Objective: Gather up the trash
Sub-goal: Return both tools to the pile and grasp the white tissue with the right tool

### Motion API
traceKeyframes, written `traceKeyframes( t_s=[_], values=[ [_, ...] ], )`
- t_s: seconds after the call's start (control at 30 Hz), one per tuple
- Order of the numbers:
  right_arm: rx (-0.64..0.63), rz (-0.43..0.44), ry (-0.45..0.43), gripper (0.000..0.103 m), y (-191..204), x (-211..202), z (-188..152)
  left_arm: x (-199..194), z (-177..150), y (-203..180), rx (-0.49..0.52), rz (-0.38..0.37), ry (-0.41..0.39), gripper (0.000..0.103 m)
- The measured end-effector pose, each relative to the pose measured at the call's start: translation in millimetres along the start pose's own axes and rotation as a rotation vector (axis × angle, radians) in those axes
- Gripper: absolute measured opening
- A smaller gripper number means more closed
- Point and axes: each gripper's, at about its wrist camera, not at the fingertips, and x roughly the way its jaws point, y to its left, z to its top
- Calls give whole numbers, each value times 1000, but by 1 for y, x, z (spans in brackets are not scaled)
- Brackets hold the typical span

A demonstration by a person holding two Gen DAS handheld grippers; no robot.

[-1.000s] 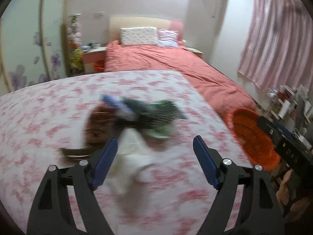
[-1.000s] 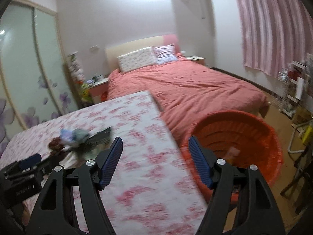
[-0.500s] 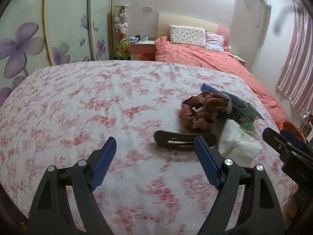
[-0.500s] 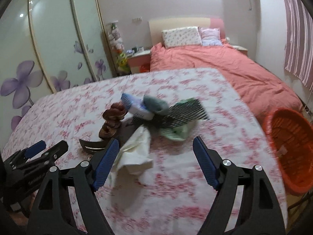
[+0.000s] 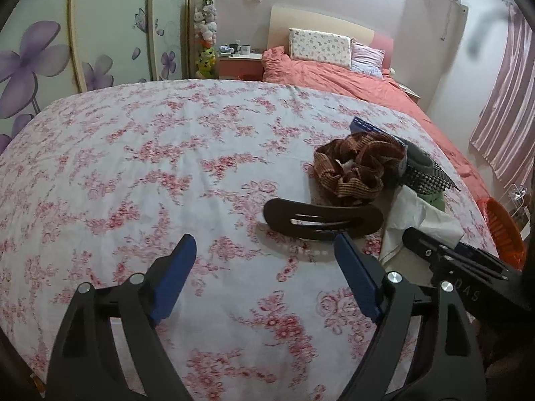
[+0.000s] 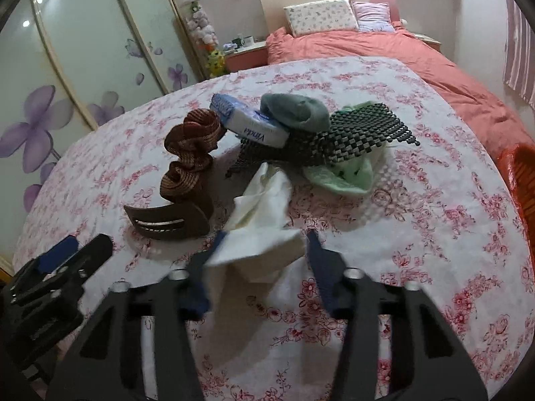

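A pile lies on the floral cloth: a white crumpled tissue (image 6: 260, 214), a brown scrunchie (image 6: 190, 153), a dark hair clip (image 6: 167, 222), a blue-white tissue pack (image 6: 250, 125), a grey sock (image 6: 294, 110), a black mesh mat (image 6: 351, 137) and a green cloth (image 6: 344, 177). My right gripper (image 6: 264, 244) is open, its jaws on either side of the tissue's near end. My left gripper (image 5: 264, 250) is open and empty, low over the cloth just short of the hair clip (image 5: 321, 219). The scrunchie (image 5: 354, 170) and tissue (image 5: 418, 220) also show there.
An orange basket (image 6: 521, 180) stands past the table's right edge, also in the left wrist view (image 5: 501, 230). A bed with a salmon cover (image 6: 384, 46) is behind, with a nightstand (image 5: 239, 63) and flowered wardrobe doors (image 5: 50, 50) on the left.
My right gripper swung from the orange basket to the pile and now straddles the tissue. My left gripper moved left of the pile and lower, close to the hair clip.
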Motion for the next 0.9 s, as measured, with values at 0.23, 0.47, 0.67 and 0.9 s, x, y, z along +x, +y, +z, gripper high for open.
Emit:
traceKeyframes(
  t_s=[0.23,0.47,0.67,0.9],
  values=[
    [-2,-27,-45,41,-12,-19,0,10,6,-25,18,-17,13,90],
    [0,-71,-74,41,-32,-29,1,29,13,-57,50,7,39,96],
    [28,-81,-72,41,-46,-30,0,38,17,-71,52,36,52,97],
    [31,-77,-72,41,-49,-30,-2,46,18,-77,85,133,43,98]
  ],
)
